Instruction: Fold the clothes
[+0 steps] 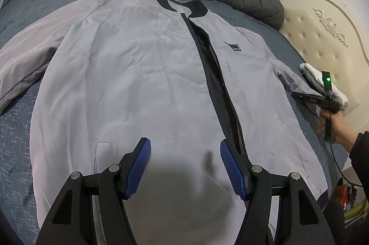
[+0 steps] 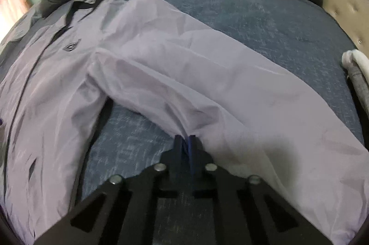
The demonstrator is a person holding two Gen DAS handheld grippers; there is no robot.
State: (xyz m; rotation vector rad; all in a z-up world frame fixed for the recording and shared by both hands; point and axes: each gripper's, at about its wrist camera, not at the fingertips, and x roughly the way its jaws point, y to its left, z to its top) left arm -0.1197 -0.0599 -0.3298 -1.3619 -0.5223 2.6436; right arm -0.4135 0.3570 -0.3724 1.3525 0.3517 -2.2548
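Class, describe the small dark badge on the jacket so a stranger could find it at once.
Start at the blue bed, where a pale grey jacket lies spread out front-up. Follow its dark open zip up toward the black collar. The badge sits on the chest just right of the zip: the only dark rectangular mark on plain grey cloth.

Lilac jacket (image 1: 138,74) flat, unzipped
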